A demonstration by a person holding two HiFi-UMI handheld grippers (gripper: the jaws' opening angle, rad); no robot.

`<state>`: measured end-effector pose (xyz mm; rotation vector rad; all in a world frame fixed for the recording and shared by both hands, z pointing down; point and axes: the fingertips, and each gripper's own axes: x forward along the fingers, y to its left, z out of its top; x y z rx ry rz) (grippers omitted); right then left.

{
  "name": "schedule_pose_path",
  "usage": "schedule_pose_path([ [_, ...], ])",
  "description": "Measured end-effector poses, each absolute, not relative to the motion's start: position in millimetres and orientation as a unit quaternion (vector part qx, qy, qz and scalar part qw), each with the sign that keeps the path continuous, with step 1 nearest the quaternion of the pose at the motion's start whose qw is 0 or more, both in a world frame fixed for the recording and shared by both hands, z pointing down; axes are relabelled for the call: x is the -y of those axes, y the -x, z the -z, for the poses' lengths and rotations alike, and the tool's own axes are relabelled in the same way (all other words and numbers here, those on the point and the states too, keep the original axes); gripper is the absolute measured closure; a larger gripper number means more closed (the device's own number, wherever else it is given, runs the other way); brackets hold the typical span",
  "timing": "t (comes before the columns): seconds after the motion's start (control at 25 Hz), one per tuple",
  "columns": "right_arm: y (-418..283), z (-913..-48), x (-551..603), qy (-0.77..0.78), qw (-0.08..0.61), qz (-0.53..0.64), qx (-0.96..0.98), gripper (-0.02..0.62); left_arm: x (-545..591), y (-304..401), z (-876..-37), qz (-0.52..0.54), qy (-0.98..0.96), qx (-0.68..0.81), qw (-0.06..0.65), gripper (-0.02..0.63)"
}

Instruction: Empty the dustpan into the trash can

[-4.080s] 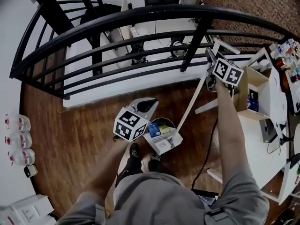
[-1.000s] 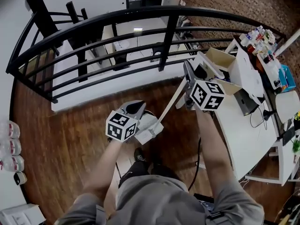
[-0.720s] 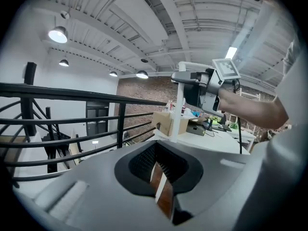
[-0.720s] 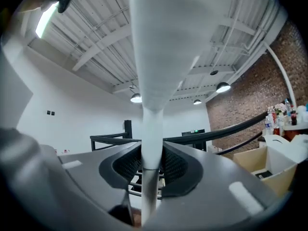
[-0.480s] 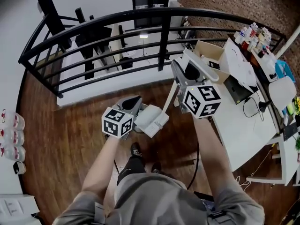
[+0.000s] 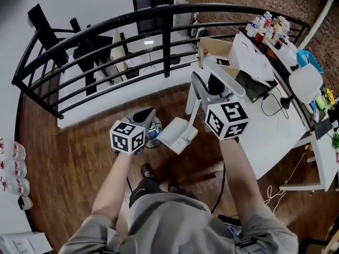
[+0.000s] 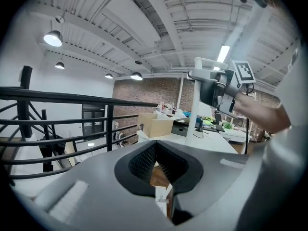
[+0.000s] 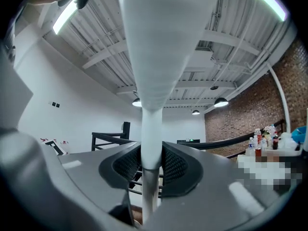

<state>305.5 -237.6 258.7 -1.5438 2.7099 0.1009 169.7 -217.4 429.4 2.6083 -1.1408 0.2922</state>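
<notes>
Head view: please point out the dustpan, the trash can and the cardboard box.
dustpan (image 6: pixel 177 135): head view, middle of the white pan.
trash can (image 6: pixel 154 144): head view, its lower rim.
cardboard box (image 6: pixel 214 47): head view, its tan flap.

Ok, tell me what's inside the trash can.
Inside the trash can, something blue shows near its visible edge. The left gripper covers most of the opening, so the rest of the contents cannot be seen.

We're seeing a smooth plastic dustpan handle (image 8: pixel 144 81), glossy wooden floor (image 6: pixel 69 142), and matt black metal railing (image 6: pixel 168 41).
</notes>
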Motion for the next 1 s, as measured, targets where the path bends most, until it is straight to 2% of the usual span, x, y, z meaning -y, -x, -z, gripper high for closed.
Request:
schedule_pose_path([
  [0.28,-348,-287,209,0.555,0.01,-0.016,-0.832,0.488,207,-196,-441,-0.115,-0.918,0.349,0.146,0.6],
  [0.52,-370,-355,207,0.607,-0.004,0.007,-0.795,0.488,201,-204,-470,-0.125,-0.926,0.315,0.168,0.6],
  [1.0,-371,-486,195,0.654,-0.045,0.058,-0.753,0.488,175,-185,-528,-0.167,-0.932,0.259,0.189,0.6],
])
